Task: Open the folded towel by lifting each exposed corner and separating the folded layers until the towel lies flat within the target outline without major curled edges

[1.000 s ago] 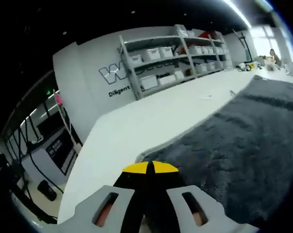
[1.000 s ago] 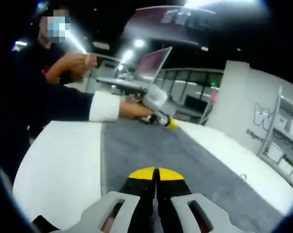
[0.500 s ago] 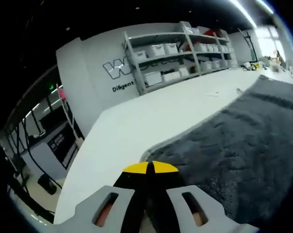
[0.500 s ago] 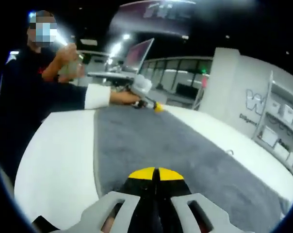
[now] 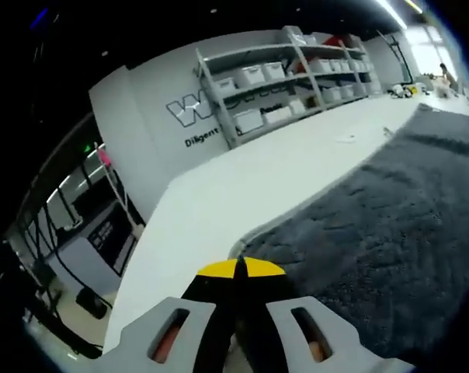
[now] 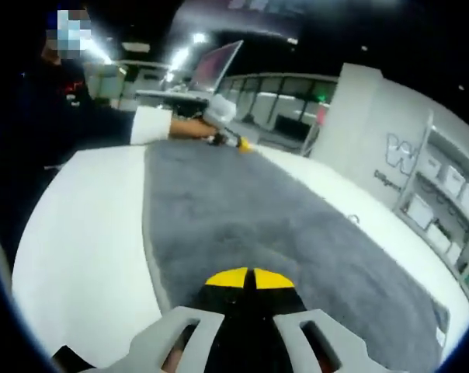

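Both hand-held grippers [image 5: 241,268] [image 6: 250,278] clamped on grey towel [image 6: 258,225], lengthwise between them.

Left tool [image 5: 241,268]: jaws closed, yellow tips meeting. Right tool [image 6: 251,277]: jaws closed, tips together. From the right gripper view, left tool sits at 11 o'clock, white-cuffed arm [image 6: 151,125] extended.

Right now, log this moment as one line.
left gripper: shut on grey towel corner | right gripper: shut on towel edge | towel spread on white table
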Available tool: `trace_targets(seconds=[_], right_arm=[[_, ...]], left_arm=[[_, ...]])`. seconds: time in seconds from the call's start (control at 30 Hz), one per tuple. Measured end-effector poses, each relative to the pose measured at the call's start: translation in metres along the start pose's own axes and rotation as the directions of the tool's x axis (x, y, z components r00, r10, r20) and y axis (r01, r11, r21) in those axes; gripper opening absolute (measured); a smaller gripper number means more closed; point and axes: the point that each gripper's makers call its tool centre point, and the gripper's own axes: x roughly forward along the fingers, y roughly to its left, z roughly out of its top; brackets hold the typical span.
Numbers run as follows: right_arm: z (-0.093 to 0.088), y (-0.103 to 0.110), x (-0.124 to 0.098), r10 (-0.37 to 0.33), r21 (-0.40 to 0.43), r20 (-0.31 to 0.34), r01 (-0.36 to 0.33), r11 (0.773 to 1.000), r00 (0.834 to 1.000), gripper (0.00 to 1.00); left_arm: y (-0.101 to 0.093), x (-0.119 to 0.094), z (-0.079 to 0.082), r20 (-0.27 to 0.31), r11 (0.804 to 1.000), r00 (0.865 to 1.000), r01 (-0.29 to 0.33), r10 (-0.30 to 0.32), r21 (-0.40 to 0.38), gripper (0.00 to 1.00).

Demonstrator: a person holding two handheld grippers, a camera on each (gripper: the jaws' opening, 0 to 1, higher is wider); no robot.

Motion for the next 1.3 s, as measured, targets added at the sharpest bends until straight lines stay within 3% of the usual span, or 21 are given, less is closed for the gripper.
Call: trace_targets(seconds=[0.47,0.53,0.6,0.7,0.83,0.93,1.03,1.3], right_arm=[[-0.006,-0.001,-0.01,0.008,0.017,-0.001,-0.008,1.0,1.0,0.0],[-0.003,-0.014,-0.013,-0.026,-0.041,0.026,0.027,0.999,0.999,0.0],[0.006,-0.028,-0.016,-0.07,-0.123,0.102,0.082,0.989,0.992,0.0],[0.004,-0.052,-0.017,-0.12,-0.112,0.12,0.134,0.985,0.985,0.0],[-0.003,-0.078,-0.014,-0.188,-0.143,0.109,0.203,0.969,0.976,0.0],[-0.001,-0.088,-0.014,-0.205,-0.117,0.119,0.219,0.969,0.972,0.0],[0.0,-0.099,-0.014,-0.235,-0.098,0.123,0.248,0.964,0.964,0.0],[-0.007,-0.118,-0.012,-0.243,0.085,0.096,0.235,0.968,0.965,0.0]], left_arm=[[-0.006,-0.009,-0.001,0.004,0.999,1.0,-0.019,0.019,0.037,0.01],[-0.007,-0.013,-0.001,0.004,0.998,1.0,-0.023,0.023,0.053,0.01],[-0.005,-0.017,-0.002,-0.001,0.998,1.0,-0.027,0.027,0.051,0.01],[-0.004,-0.022,-0.003,-0.004,1.0,1.0,-0.014,0.014,0.018,0.01],[-0.009,-0.025,-0.004,-0.003,0.999,1.0,0.026,-0.026,-0.027,0.01],[-0.016,-0.028,0.003,0.03,0.994,0.997,0.071,-0.069,-0.077,0.01],[-0.029,-0.032,0.012,0.079,0.978,0.987,0.152,-0.142,-0.145,0.01],[-0.061,-0.048,0.025,0.1,0.934,0.953,0.3,-0.285,-0.195,0.01]])
